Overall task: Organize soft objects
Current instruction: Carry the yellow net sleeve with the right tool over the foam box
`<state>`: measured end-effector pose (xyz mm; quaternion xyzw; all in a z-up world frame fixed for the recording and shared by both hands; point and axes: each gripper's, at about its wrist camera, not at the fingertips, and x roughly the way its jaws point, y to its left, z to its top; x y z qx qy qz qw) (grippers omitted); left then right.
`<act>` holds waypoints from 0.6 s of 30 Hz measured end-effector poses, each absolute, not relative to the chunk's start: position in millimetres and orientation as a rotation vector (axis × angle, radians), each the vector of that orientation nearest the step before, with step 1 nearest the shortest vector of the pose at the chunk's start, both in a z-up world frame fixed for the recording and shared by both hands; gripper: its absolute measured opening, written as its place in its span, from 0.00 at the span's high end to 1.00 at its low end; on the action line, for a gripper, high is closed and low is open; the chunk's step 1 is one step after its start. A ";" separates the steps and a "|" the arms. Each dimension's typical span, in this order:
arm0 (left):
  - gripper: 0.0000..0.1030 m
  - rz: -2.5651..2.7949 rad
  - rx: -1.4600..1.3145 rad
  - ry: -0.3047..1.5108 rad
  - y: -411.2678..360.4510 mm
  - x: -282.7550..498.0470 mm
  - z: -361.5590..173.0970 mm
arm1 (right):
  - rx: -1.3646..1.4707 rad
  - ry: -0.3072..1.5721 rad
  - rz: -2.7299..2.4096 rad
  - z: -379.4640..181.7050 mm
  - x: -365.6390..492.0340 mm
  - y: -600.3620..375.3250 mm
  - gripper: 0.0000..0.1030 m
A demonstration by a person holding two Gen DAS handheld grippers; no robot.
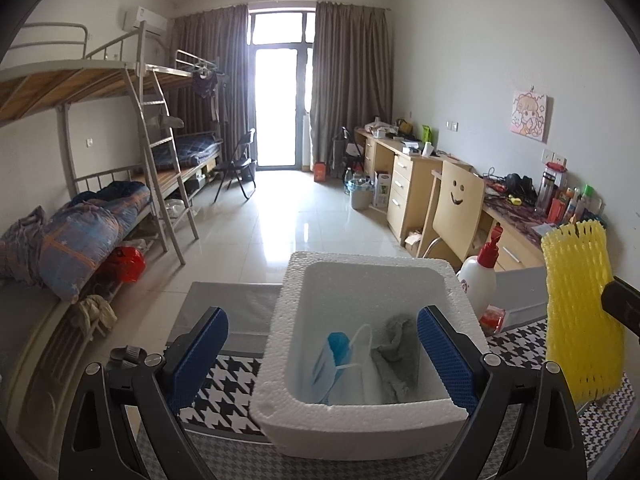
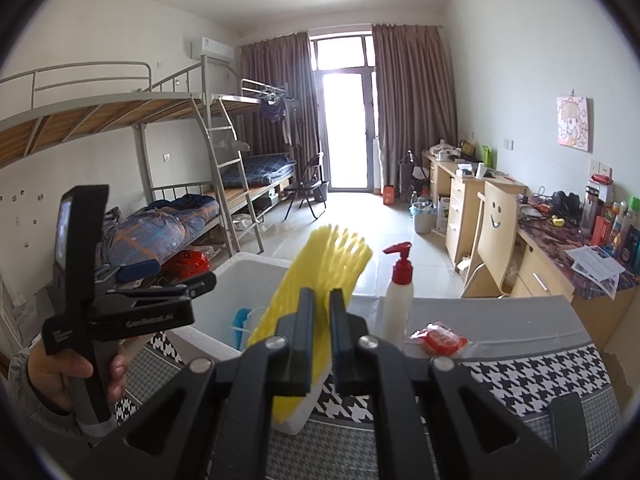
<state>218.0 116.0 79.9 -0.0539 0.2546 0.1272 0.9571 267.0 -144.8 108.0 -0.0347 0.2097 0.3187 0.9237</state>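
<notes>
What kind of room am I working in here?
Most likely a shared dormitory room: metal bunk beds along one wall, a row of wooden desks along the other, and a curtained balcony door at the far end.

It was a shared dorm room. Beyond the left fingers stood metal bunk beds (image 1: pixel 120 128) with a ladder (image 1: pixel 160 152) and rumpled quilts (image 1: pixel 88 232). Beyond the right fingers ran a row of wooden desks (image 1: pixel 404 176) crowded with bottles and cables, with a chair (image 1: pixel 460 208) bearing a drawn smile. Straight ahead, past a tiled floor (image 1: pixel 280 216), brown curtains (image 1: pixel 348 80) framed a glass balcony door (image 1: pixel 276 108). An air conditioner (image 1: pixel 144 20) hung high on the wall, and a cartoon picture (image 1: pixel 529 116) hung above the desks.
</notes>
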 end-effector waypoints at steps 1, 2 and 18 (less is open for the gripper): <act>0.07 0.262 -0.110 0.514 117.0 216.2 80.0 | -0.072 0.432 0.660 108.3 267.7 -142.9 0.91; 0.07 0.267 -0.110 0.509 117.7 214.1 80.8 | -0.072 0.432 0.663 108.6 267.9 -141.7 0.91; 0.01 0.327 -0.114 0.462 130.9 191.5 83.8 | -0.082 0.421 0.684 109.5 273.7 -120.8 0.91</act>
